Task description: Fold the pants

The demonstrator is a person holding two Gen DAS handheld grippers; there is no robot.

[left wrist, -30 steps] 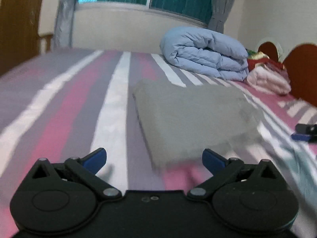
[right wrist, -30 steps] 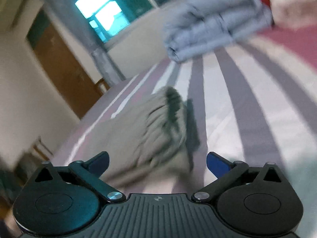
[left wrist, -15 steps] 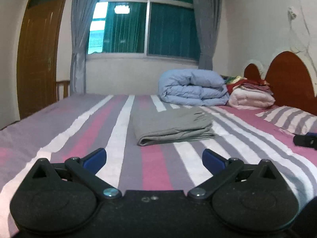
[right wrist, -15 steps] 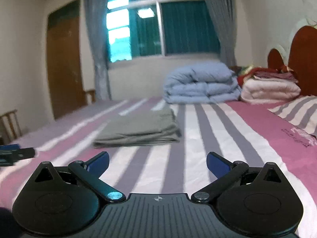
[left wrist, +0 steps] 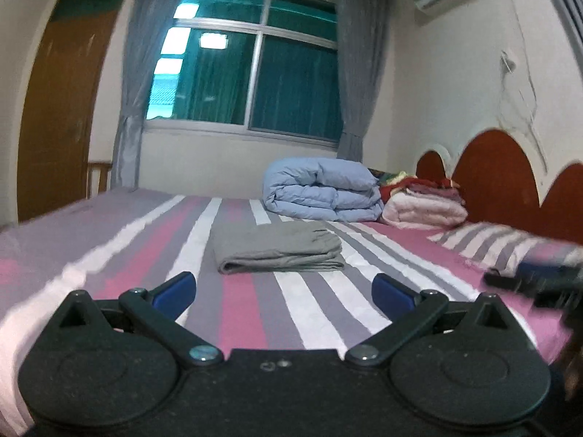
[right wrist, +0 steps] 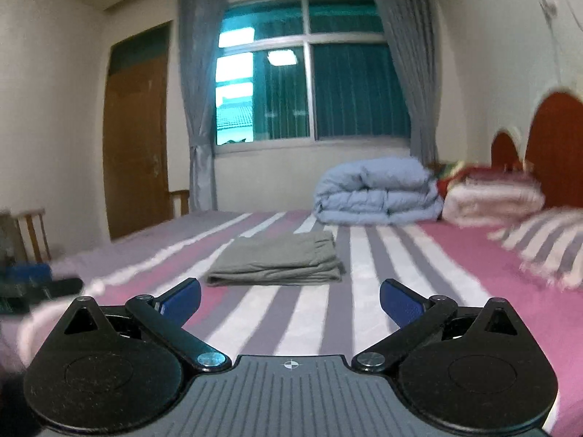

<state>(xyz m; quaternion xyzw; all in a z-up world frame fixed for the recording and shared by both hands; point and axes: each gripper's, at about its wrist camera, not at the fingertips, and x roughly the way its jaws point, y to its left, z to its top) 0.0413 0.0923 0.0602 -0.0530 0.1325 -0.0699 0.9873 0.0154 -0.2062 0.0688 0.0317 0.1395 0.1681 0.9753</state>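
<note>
The grey pants [left wrist: 278, 249] lie folded in a flat rectangle on the striped bed [left wrist: 240, 313]; they also show in the right wrist view [right wrist: 278, 258]. My left gripper [left wrist: 284, 291] is open and empty, held back from the pants near the bed's front. My right gripper [right wrist: 289, 298] is open and empty, also well short of the pants. The right gripper shows blurred at the right edge of the left wrist view [left wrist: 539, 280], and the left one at the left edge of the right wrist view [right wrist: 36, 284].
A folded light-blue duvet [left wrist: 320, 193] and a stack of pink and red blankets [left wrist: 422, 204] lie at the far end of the bed. A striped pillow [left wrist: 503, 244] sits by the wooden headboard [left wrist: 506, 182]. A door [left wrist: 58, 116] and a window [left wrist: 251, 73] are behind.
Both grippers have pulled back and risen away from the folded pants, which now look smaller and farther off. Both have stayed open and empty.
</note>
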